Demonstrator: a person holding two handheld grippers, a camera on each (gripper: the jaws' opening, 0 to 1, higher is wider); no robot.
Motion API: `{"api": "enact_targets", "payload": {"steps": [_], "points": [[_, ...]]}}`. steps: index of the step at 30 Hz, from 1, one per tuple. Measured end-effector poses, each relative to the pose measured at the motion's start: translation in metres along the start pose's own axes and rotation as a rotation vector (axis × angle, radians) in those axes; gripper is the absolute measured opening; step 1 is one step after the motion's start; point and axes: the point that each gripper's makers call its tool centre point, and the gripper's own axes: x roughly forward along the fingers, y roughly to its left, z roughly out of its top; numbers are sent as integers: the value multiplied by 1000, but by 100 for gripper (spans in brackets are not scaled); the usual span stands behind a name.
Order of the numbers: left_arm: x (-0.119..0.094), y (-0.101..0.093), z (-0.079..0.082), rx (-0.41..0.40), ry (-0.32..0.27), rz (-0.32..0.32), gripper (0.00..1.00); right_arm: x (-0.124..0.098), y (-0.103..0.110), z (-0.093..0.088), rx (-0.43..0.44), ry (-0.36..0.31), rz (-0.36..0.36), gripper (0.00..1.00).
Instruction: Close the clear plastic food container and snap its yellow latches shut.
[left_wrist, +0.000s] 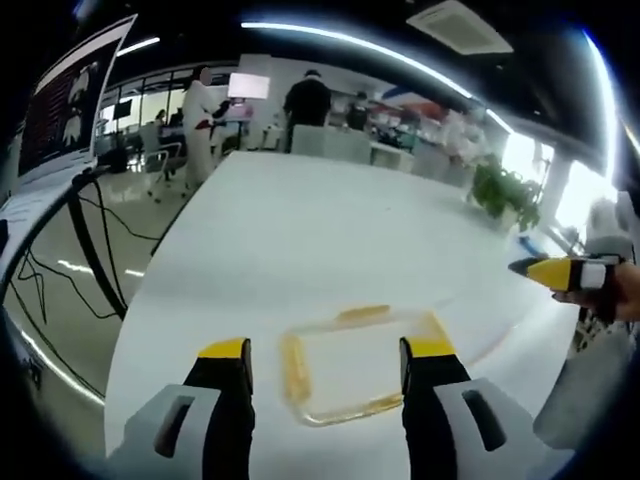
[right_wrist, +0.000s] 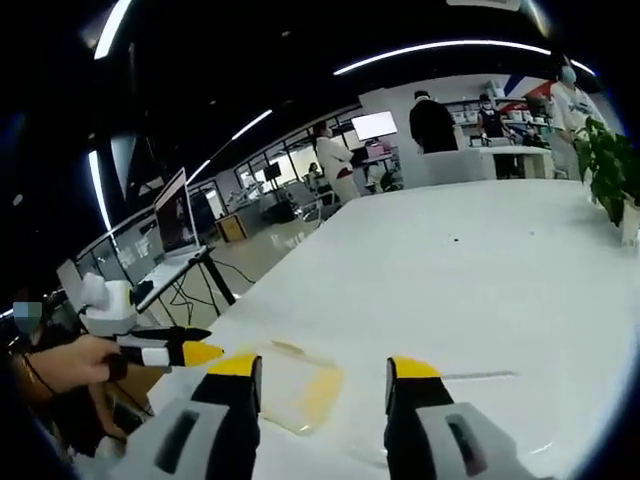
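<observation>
- Left gripper (left_wrist: 326, 352): jaws spread wide, yellow-tipped, nothing between the pads; held above the near edge of the white desk (left_wrist: 300, 230), pointing along its length.
- Clear plastic food container (left_wrist: 365, 365) lies flat on the desk just ahead of the left gripper, framed between its two jaws without touching them. Yellow latches (left_wrist: 293, 368) run along its rim on the left side and the far side.
- Right gripper (right_wrist: 322, 372): jaws likewise spread, empty, hovering over the desk. The container (right_wrist: 290, 385) sits low between them, nearer the left jaw, a yellow latch edge showing beside that jaw.
- In the left gripper view the right gripper's yellow tip (left_wrist: 555, 272) enters from the right edge, held by a hand (left_wrist: 628, 290), off to the side of the container and clear of it.
- In the right gripper view a hand (right_wrist: 70, 365) at the left edge holds the left gripper, yellow tip just beside the container.
- Mid-distance: potted plant (left_wrist: 505, 195) on the desk's right side; desk surface between is bare white.
- Left of the desk: monitor (right_wrist: 175, 215) on a stand, cables trailing on the floor.
- Far end: several people (left_wrist: 306, 100) standing among workstations.
</observation>
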Motion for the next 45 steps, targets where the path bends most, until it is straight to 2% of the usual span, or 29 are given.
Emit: {"api": "enact_targets", "payload": {"steps": [5, 10, 12, 17, 19, 25, 29, 32, 36, 40, 45], "points": [[3, 5, -5, 7, 13, 11, 54, 14, 15, -6, -14, -4, 8, 45], [5, 3, -9, 22, 25, 3, 42, 28, 27, -16, 5, 10, 51, 39], [8, 3, -11, 26, 34, 4, 41, 33, 28, -22, -23, 28, 49, 37], [13, 7, -17, 33, 54, 27, 38, 39, 24, -38, -35, 81, 3, 29], [14, 9, -22, 37, 78, 44, 35, 39, 19, -42, -90, 85, -42, 23], [16, 14, -23, 46, 68, 71, 32, 50, 18, -59, -57, 122, -55, 23], [19, 16, -26, 62, 81, 78, 30, 57, 19, -63, -75, 125, -62, 22], [21, 16, -28, 69, 89, 76, 28, 62, 23, -69, -40, 141, -40, 22], [25, 16, -32, 90, 109, 78, 25, 65, 19, -74, -64, 157, -66, 22], [27, 17, -32, 95, 105, 77, 21, 69, 14, -75, -92, 161, -81, 15], [30, 19, -35, 110, 122, 82, 19, 70, 9, -78, -103, 176, -95, 14]]}}
